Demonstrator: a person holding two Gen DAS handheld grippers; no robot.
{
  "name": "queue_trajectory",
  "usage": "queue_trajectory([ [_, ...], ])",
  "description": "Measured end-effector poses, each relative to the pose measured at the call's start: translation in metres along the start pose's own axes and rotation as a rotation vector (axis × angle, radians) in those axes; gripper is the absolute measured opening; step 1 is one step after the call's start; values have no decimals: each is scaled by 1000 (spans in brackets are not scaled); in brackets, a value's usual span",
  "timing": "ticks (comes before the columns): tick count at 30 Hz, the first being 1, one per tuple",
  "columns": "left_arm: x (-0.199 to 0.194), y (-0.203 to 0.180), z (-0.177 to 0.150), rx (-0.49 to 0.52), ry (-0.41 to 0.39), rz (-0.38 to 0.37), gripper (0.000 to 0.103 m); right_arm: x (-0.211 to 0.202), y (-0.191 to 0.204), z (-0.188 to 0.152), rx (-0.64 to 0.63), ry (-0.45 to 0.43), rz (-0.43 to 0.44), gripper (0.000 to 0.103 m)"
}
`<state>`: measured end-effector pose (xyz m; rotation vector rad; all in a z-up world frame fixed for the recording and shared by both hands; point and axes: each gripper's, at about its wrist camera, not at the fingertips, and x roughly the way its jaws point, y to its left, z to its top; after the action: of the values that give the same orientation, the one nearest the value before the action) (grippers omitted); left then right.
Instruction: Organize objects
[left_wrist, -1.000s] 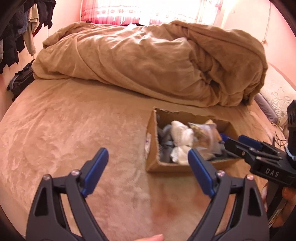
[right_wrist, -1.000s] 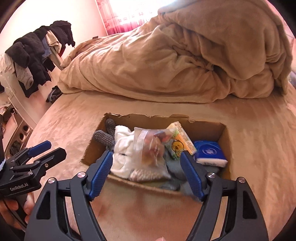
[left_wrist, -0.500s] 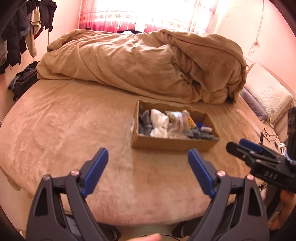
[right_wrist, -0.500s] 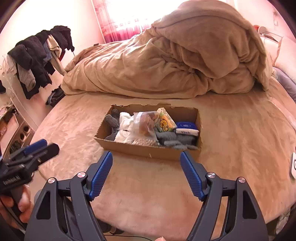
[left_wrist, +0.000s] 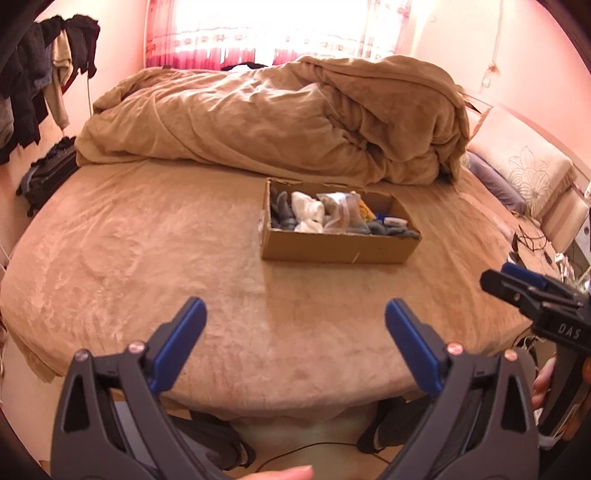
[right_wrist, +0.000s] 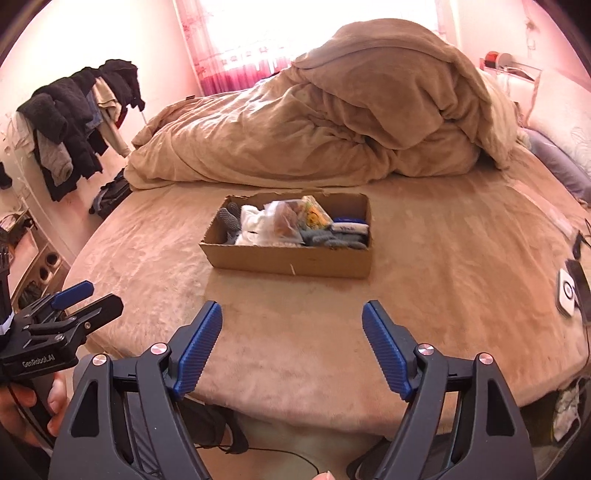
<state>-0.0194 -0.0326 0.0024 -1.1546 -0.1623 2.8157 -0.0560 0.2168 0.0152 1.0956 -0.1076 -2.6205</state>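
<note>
Both grippers had drawn well back from the shallow brown cardboard box (right_wrist: 291, 254) since the earlier frames, leaving it filled on the tan plush bedspread (left_wrist: 147, 258) near the heaped tan duvet (left_wrist: 280, 118). That suggested the packing was finished. The left gripper (left_wrist: 293, 350) and right gripper (right_wrist: 291, 345) hung with jaws spread wide, holding nothing. Inside, grey socks (right_wrist: 231, 219), white cloth (right_wrist: 258, 225) and a clear plastic bag (right_wrist: 284, 221) overlapped; anything beneath was hidden.

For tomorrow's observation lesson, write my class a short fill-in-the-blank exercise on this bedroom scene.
1. The cardboard box sits on the ____.
2. Both grippers, left and right, are ____ and hold nothing.
3. The heaped blanket lies ____ the box, toward the window.
4. The white cloth lies ____ the box.

Missing words: bed; open; behind; inside
</note>
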Motion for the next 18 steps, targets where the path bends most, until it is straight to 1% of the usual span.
queue_trajectory([
  [2,-6,-1,-2,-1,-12,2,103,-9,0,-3,-9,-10,-6,83],
  [5,-14,-4,-3,2,-27,-2,103,-21,-2,-6,-6,-27,-10,86],
  [10,-22,-12,-2,14,-44,-12,103,-35,-6,-9,2,-47,-18,87],
  [15,-29,-16,3,14,-63,-9,103,-39,-8,-10,3,-50,-13,87],
  [18,-32,-17,5,11,-60,-8,103,-39,-9,-11,2,-48,-10,87],
])
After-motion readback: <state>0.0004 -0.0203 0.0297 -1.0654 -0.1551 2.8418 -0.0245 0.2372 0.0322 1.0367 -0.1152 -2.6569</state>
